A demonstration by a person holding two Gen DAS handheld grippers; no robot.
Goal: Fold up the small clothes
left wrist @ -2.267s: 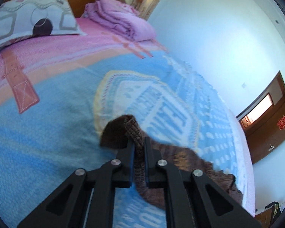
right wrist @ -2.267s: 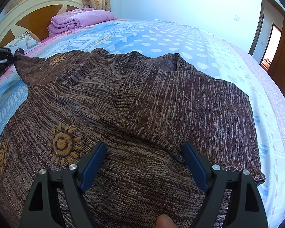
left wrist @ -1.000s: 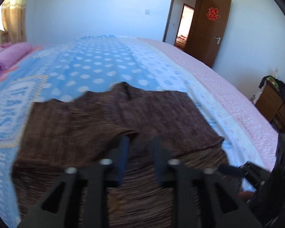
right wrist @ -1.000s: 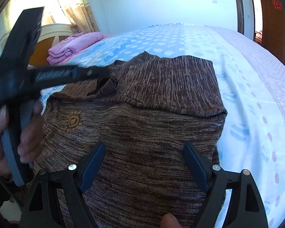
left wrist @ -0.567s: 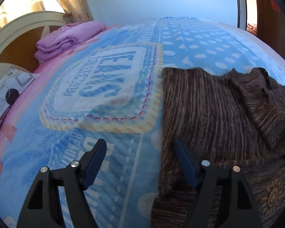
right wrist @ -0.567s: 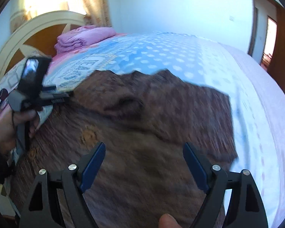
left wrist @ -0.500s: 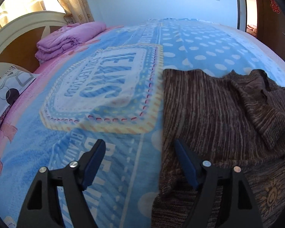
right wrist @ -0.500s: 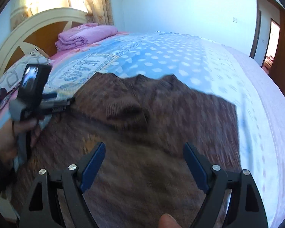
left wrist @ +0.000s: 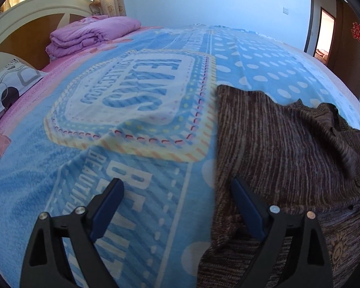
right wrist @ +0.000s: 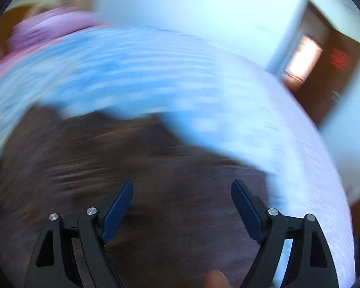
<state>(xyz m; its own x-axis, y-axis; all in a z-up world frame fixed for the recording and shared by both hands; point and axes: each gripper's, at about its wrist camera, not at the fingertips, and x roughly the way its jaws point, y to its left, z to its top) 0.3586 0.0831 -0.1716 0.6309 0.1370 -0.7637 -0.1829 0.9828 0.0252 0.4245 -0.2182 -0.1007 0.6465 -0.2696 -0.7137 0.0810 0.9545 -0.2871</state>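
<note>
The left gripper (left wrist: 177, 206) hangs over the bed with its blue-padded jaws opening wide and pinching nothing. Between them shows mostly the blue fleece blanket with white lettering and dots (left wrist: 141, 120). The folded left edge of the brown marled knit sweater (left wrist: 283, 148) runs just inside the right-hand pad, so that pad sits over the knit while the left pad is over bare blanket. The rest of the sweater spreads out past the right jaw, its collar bunched up ahead and to the right, and an orange sun motif (left wrist: 339, 250) lies below that jaw's arm.

Far ahead of the left jaw sit a folded lilac quilt (left wrist: 91, 33), a cream and wood headboard (left wrist: 24, 24) and a grey patterned pillow (left wrist: 9, 84). Ahead and right is a brown wooden door (left wrist: 352, 45).

The right wrist view is heavily blurred. The right gripper (right wrist: 182, 204) has its jaws spread wide and empty, with the sweater (right wrist: 136, 168) filling the space between and ahead of them and blanket (right wrist: 156, 72) beyond. A fingertip (right wrist: 215, 279) shows at the bottom edge, below the gap.

No containers are visible; the sweater lies directly on the blanket.
</note>
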